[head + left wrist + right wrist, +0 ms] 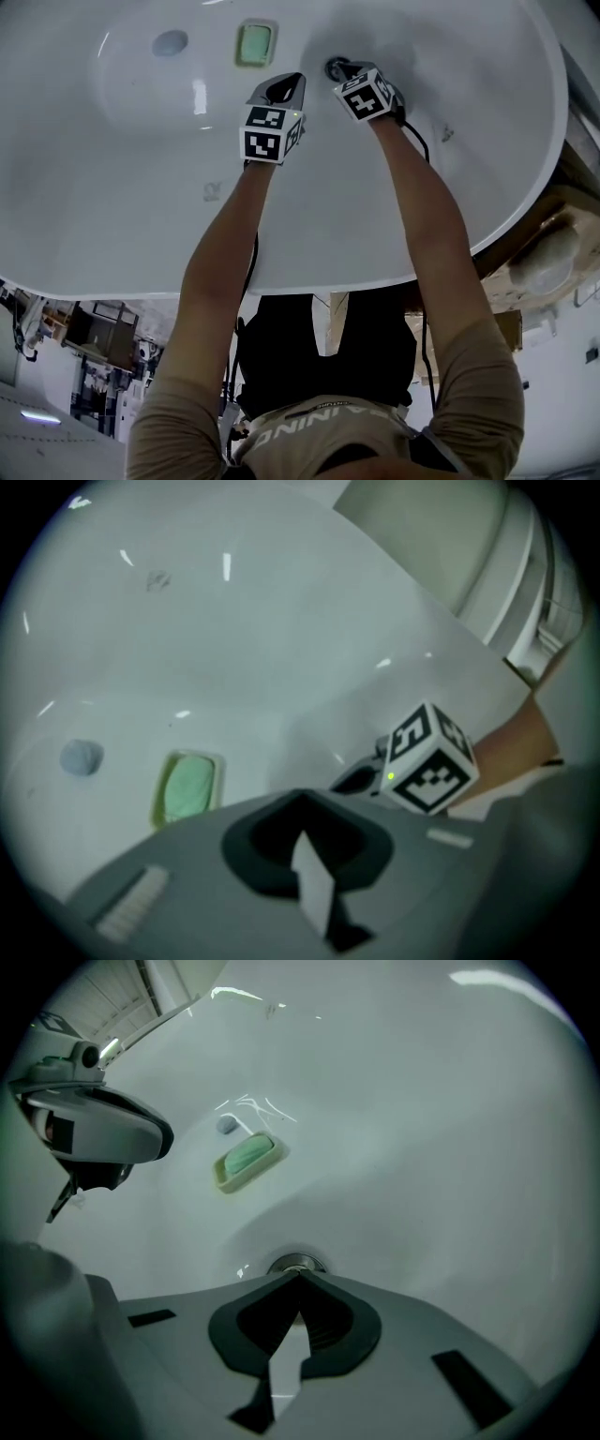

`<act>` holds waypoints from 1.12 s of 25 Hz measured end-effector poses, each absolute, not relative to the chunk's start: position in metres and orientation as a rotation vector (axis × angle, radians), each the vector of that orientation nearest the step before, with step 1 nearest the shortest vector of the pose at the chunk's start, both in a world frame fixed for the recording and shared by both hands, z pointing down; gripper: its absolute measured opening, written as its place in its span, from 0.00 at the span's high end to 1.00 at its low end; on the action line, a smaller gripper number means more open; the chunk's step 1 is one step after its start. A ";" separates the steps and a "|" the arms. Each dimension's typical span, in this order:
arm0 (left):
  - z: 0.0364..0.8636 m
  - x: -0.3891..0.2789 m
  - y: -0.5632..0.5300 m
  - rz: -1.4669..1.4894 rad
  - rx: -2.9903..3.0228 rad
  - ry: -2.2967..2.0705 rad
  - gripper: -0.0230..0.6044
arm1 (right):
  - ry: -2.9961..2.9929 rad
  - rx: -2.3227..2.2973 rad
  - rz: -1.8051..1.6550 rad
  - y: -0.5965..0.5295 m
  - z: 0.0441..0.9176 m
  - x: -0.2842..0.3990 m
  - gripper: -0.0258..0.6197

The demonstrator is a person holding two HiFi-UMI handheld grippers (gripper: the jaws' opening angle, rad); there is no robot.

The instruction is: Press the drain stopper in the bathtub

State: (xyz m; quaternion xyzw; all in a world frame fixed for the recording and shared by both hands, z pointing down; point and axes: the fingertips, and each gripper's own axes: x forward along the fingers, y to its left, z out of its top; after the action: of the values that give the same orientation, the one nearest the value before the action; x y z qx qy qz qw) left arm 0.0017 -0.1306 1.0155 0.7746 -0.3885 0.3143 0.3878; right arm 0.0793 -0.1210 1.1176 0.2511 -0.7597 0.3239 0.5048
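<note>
The round metal drain stopper (pixel 296 1264) sits in the floor of the white bathtub (pixel 112 216); in the head view the drain stopper (pixel 334 67) shows as a dark ring. My right gripper (pixel 341 68) is shut, its tips resting at the stopper's near edge, as the right gripper view (pixel 300 1276) also shows. My left gripper (pixel 286 84) hovers just left of it, shut and holding nothing (pixel 300 794). The right gripper's marker cube (pixel 429 758) shows in the left gripper view.
A green soap dish (pixel 254 43) lies on the tub floor left of the drain, with a small round grey spot (pixel 170 42) further left. The tub's rim (pixel 525 206) curves at the right; wrapped items (pixel 553 253) lie outside it.
</note>
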 end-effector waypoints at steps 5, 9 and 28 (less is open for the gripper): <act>1.038 0.001 -0.125 0.804 1.944 -0.973 0.96 | -1.787 0.579 0.792 -0.119 1.138 0.071 0.95; 1.041 -0.010 -0.121 0.794 1.919 -0.987 0.96 | -1.749 0.610 0.820 -0.112 1.141 0.071 0.95; 1.056 -0.002 -0.122 0.793 1.929 -0.952 0.96 | -1.649 0.547 0.760 -0.114 1.147 0.070 0.94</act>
State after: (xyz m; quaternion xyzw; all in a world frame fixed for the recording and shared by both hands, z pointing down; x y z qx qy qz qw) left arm -0.0018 -0.1221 1.0561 0.7666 -0.3785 0.3154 0.4118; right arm 0.0697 -0.1138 1.1466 0.2342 -0.7064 0.3257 0.5832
